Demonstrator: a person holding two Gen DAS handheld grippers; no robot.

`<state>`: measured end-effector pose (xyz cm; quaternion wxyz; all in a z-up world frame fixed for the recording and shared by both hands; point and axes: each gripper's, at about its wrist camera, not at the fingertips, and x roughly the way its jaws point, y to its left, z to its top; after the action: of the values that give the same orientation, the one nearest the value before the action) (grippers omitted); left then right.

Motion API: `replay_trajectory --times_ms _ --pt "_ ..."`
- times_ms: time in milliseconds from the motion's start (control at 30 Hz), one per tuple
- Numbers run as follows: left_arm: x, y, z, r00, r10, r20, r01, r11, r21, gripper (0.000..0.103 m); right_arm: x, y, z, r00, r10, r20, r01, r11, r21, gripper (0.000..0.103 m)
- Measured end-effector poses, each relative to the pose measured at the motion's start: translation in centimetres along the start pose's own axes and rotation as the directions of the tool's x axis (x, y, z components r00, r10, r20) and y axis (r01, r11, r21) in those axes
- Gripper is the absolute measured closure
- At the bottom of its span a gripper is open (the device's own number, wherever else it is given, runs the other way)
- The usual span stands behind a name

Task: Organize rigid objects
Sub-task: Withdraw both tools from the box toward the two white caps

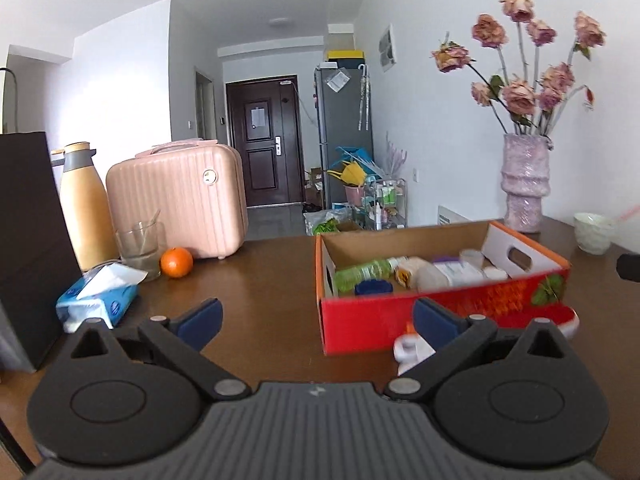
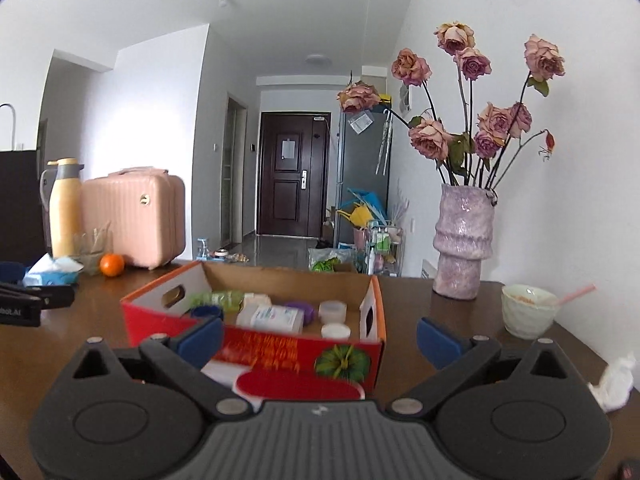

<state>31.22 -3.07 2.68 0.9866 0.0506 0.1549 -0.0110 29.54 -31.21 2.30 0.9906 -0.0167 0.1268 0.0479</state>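
Both your left tool [image 1: 316, 318] and right tool [image 2: 318, 338] stand wide apart and empty, level above the table [image 1: 260, 280], likely freed for the next pick. Just ahead a red-and-white item [image 2: 298, 386] lies against the box [image 2: 280, 352], seemingly unsorted. Inside, bottles and jars [image 2: 276, 318] lie gathered; beyond stands the vase [image 2: 462, 240].
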Motion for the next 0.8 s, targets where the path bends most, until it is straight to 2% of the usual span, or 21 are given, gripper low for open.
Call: replay_trajectory --times_ms 233,433,567,800 --pt "-6.2 1.6 -4.3 0.999 -0.002 -0.049 0.001 1.000 -0.018 0.000 -7.5 1.5 -4.2 0.997 0.052 0.055 -0.052 0.999 -0.012 0.000" --pt "-11.2 2.1 -8.3 0.997 0.043 -0.064 -0.041 0.999 0.029 0.000 -12.8 2.1 -7.8 0.996 0.054 0.069 -0.058 0.996 0.068 0.000" --pt "-11.8 2.7 -9.6 0.992 0.052 -0.117 -0.049 0.999 0.023 0.000 -13.8 2.9 -9.0 0.998 0.055 0.034 -0.057 0.997 0.047 0.000" --pt "-10.4 2.6 -9.3 0.990 0.040 -0.138 -0.036 0.999 0.026 0.000 -12.0 3.8 -9.2 0.997 0.080 -0.015 -0.078 0.994 0.071 0.000"
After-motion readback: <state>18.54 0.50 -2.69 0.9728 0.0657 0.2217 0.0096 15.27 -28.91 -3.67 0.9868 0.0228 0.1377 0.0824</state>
